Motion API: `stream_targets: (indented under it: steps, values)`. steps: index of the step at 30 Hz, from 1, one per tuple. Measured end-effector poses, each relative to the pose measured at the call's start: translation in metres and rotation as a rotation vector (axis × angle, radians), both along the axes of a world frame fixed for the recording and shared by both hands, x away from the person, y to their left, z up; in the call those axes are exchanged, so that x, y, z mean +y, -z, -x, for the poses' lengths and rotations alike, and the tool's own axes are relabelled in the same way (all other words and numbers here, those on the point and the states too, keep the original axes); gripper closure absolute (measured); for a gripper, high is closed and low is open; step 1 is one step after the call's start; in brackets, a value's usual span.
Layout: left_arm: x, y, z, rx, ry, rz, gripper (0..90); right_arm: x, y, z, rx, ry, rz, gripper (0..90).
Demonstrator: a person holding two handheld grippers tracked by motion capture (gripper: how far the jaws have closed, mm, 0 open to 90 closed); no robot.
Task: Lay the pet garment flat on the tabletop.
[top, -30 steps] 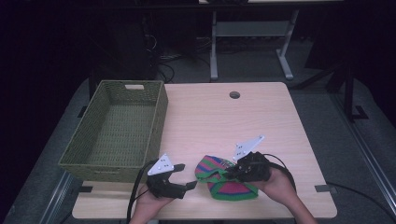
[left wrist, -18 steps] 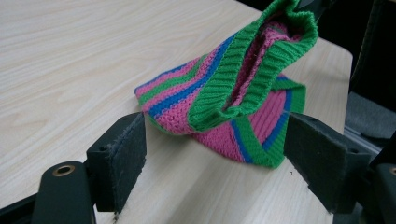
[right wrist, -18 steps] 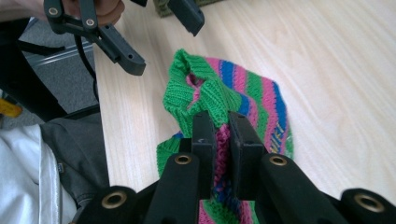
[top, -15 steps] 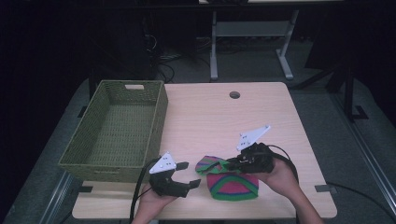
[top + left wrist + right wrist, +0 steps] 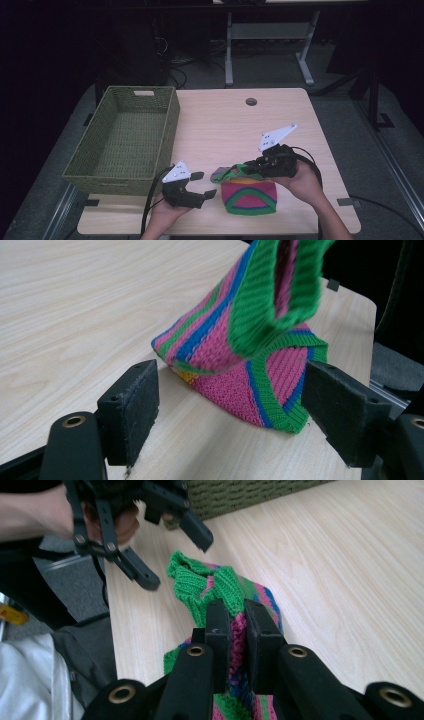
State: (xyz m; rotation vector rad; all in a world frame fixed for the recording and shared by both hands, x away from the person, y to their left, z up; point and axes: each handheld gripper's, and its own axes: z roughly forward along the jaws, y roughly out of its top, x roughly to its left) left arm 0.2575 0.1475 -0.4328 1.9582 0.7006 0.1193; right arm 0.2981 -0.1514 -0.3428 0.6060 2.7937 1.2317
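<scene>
Striped knitted sock in pink, green and blue (image 5: 248,194) lies at the near table edge — its green cuff lifted, clamped in the right gripper (image 5: 231,611). The left gripper (image 5: 231,407), jaws spread and empty, waits just left of it, nearer the olive woven basket (image 5: 87,165).

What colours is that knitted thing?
Pink knitted cloth with green and blue stripes, green ribbed edge; clearest in the left gripper view.

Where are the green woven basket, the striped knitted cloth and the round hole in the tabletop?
Green woven basket (image 5: 172,117): high view, right wall.
Striped knitted cloth (image 5: 249,196): high view, flat middle.
Round tabletop hole (image 5: 251,101): high view, its centre.
</scene>
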Motion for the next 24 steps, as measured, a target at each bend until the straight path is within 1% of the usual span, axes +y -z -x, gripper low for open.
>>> stream_targets:
  steps: [1,4,6,7,8,11,14,15,16,18,19,20,21,24]
  values:
    - [-0.002,0.001,-0.001,0.005,0.011,-0.003,22.9,-0.001,-0.001,-0.001,-0.003,-0.003,-0.002,81.8]
    - [-0.003,0.002,-0.001,0.001,0.016,-0.010,23.1,-0.003,-0.004,-0.001,0.004,0.001,-0.011,81.8]
    - [-0.004,0.001,-0.002,-0.005,0.022,-0.007,26.2,-0.005,-0.005,-0.002,0.000,0.003,-0.011,81.8]
    - [-0.005,0.002,-0.003,-0.009,0.020,-0.001,26.2,-0.005,-0.006,-0.003,-0.001,0.003,-0.012,81.9]
    - [-0.005,0.001,-0.005,-0.012,0.023,-0.009,27.6,-0.006,-0.006,-0.003,-0.001,0.004,-0.014,81.9]
    - [-0.009,0.004,-0.012,-0.018,0.030,-0.009,31.7,-0.006,-0.008,-0.004,0.007,0.005,-0.021,81.9]
    - [-0.011,0.005,-0.015,-0.021,0.032,-0.008,33.6,-0.006,-0.009,-0.003,0.008,0.007,-0.020,81.8]
    - [-0.014,0.007,-0.017,-0.032,0.043,-0.009,36.3,-0.007,-0.010,-0.004,0.006,0.004,-0.020,81.8]
    - [-0.014,0.007,-0.017,-0.032,0.043,-0.009,36.5,-0.008,-0.011,-0.004,0.013,0.006,-0.024,81.8]
    - [-0.016,0.009,-0.018,-0.029,0.064,0.001,38.1,-0.010,-0.012,-0.005,0.022,0.001,-0.037,81.8]
    - [-0.016,0.010,-0.018,-0.033,0.070,-0.001,38.9,-0.011,-0.012,-0.006,0.020,0.003,-0.036,81.8]
    - [-0.017,0.010,-0.018,-0.041,0.070,0.001,38.9,-0.011,-0.012,-0.006,0.020,0.003,-0.036,81.8]
    - [-0.017,0.011,-0.019,-0.048,0.072,0.017,41.8,-0.012,-0.013,-0.006,0.023,0.005,-0.043,81.8]
    - [-0.018,0.011,-0.022,-0.054,0.069,0.023,44.6,-0.014,-0.015,-0.006,0.018,0.008,-0.045,81.8]
